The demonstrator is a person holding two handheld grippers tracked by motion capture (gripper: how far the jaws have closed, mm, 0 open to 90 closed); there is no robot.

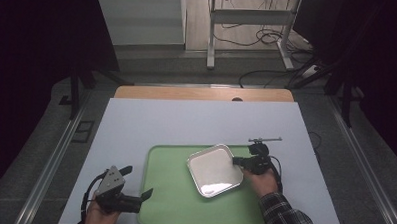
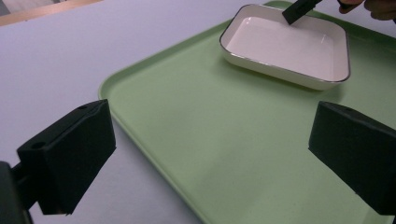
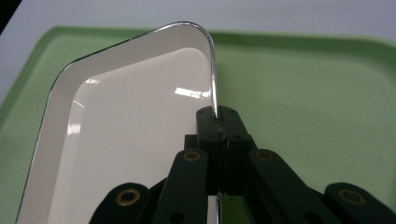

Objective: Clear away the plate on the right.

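At centre right of the high view, the right gripper [image 1: 238, 162] pinches the rim of the white dish [image 1: 214, 169] (resting on the green tray [image 1: 173, 201]), while the left gripper [image 1: 146, 194], jaws spread, hovers at lower left.

This looks like a lab or recording workspace: a table [image 1: 136, 125] under a plain white sheet stands in a dark-framed rig, with loose cables [image 1: 269, 37] across the bare floor beyond and metal stand legs [image 1: 212, 32] behind it.
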